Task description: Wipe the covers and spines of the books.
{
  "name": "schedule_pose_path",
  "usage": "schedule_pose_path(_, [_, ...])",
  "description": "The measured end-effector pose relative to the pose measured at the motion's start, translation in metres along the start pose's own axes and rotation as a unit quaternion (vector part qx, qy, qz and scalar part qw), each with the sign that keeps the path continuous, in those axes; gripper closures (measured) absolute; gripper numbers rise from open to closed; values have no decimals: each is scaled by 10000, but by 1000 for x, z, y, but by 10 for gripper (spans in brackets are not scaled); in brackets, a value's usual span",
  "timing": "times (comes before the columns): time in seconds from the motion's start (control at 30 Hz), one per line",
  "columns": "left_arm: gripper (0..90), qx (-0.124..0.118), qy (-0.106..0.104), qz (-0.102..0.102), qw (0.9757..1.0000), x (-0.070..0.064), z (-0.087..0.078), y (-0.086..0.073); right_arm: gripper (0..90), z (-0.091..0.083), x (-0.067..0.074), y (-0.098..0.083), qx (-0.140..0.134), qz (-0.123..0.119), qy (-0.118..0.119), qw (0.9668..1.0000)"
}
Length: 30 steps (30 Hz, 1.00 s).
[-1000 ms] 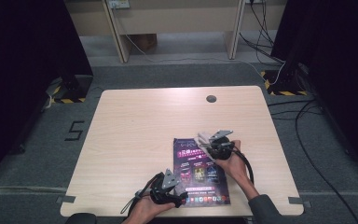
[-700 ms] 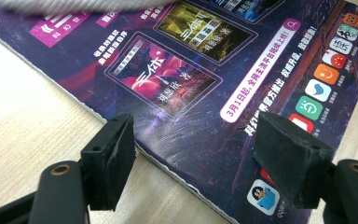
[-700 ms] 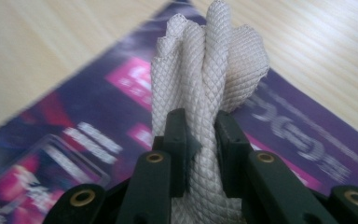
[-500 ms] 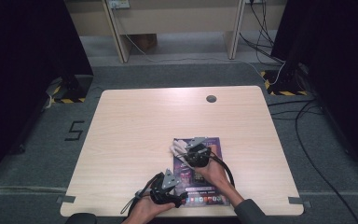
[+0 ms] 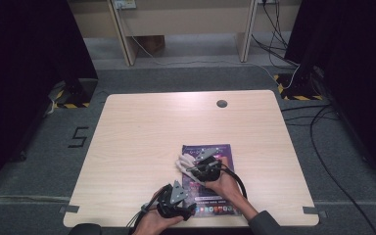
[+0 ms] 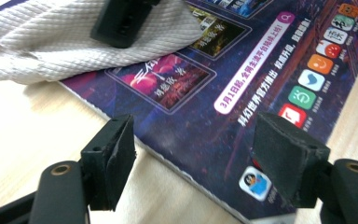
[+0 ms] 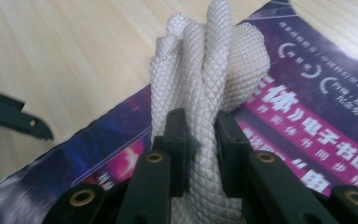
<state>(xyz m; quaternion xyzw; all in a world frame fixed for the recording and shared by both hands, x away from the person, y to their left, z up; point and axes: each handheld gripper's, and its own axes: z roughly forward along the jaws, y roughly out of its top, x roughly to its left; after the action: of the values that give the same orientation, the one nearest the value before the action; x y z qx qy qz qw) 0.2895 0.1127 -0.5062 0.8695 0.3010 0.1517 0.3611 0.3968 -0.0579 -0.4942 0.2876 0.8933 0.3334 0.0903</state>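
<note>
The right tongs (image 7: pixel 200 154) pinch a bunched white cloth (image 7: pixel 209 84) that lies on the purple magazine (image 5: pixel 210 181) near the table's (image 5: pixel 152 127) front edge, while the left tongs (image 6: pixel 196 163) stand open over the magazine's near corner, holding nothing.

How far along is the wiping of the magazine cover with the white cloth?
Under way. The right hand-held gripper is shut on the bunched white cloth, which rests on the upper left part of the purple magazine. The left hand-held gripper, jaws open, sits at the magazine's near left corner, apparently steadying it. How much of the cover is already wiped cannot be told; the lower part may be left.
</note>
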Motion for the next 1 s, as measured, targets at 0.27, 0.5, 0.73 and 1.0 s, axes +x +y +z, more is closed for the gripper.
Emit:
schedule_pose_path(0.27, [289,28,3,23,10000,-5,-6,-5,769,-7,1,-7,37,-97,-19,9999])
schedule_pose_path(0.5, [277,71,-33,2,10000,-4,-8,-6,767,-24,-20,-24,54,151,-282,9995])
schedule_pose_path(0.73, [266,78,13,13,10000,-5,-8,-6,767,-49,-56,-49,85,553,-850,9948])
schedule_pose_path(1.0, [241,36,90,68,9999,-4,-5,-5,766,-57,-74,-58,45,853,-1039,9909])
